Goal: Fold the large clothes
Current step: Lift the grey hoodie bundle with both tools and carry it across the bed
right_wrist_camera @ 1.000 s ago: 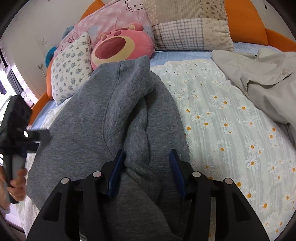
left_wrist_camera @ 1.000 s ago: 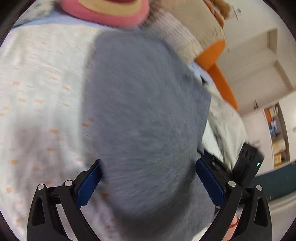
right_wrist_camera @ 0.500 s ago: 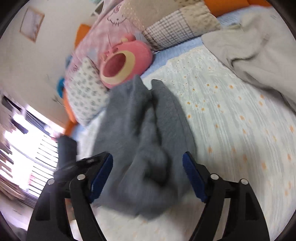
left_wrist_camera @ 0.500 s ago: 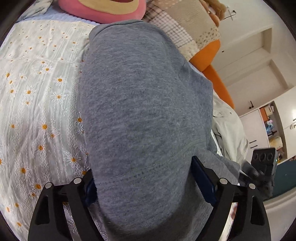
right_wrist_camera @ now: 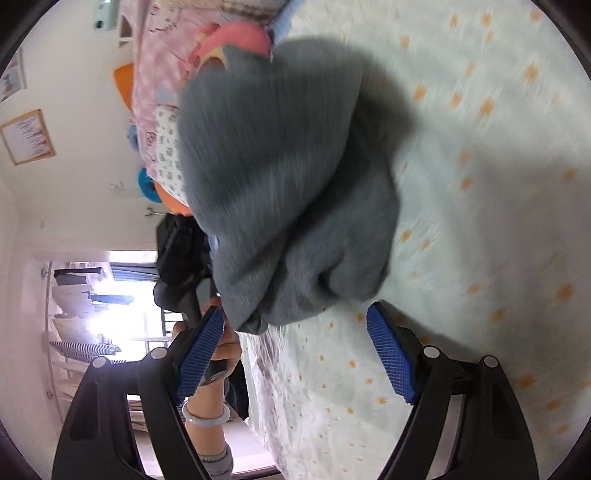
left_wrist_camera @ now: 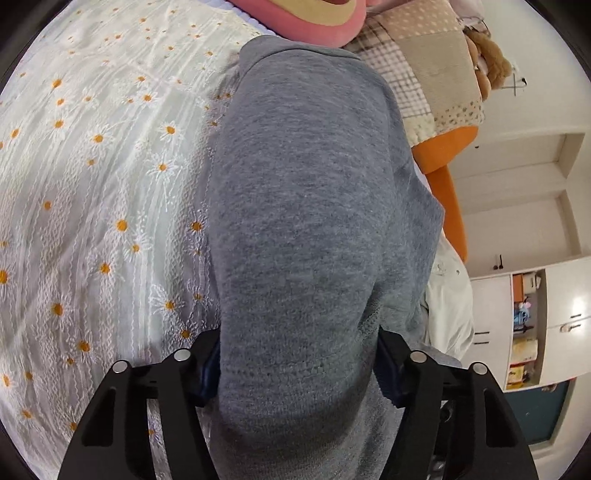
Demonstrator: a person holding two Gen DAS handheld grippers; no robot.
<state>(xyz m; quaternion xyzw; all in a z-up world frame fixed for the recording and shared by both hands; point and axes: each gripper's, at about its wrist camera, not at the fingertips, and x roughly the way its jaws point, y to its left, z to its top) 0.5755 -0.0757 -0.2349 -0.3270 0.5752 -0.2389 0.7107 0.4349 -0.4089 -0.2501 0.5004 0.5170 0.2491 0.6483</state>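
While the grey sweatshirt (left_wrist_camera: 306, 229) lay bunched down the middle of the left wrist frame on the daisy-print bedspread (left_wrist_camera: 92, 206), the left gripper (left_wrist_camera: 297, 365) had just been closing, its blue pads squeezing a thick fold at lower centre. In the blurred right wrist frame, the right gripper (right_wrist_camera: 295, 350) had its jaws spread wide, nothing between them, the sweatshirt's edge just above. A hand (right_wrist_camera: 221, 354) with a pale bangle showed at lower left. A pink plush (left_wrist_camera: 306, 14) sat at the top.
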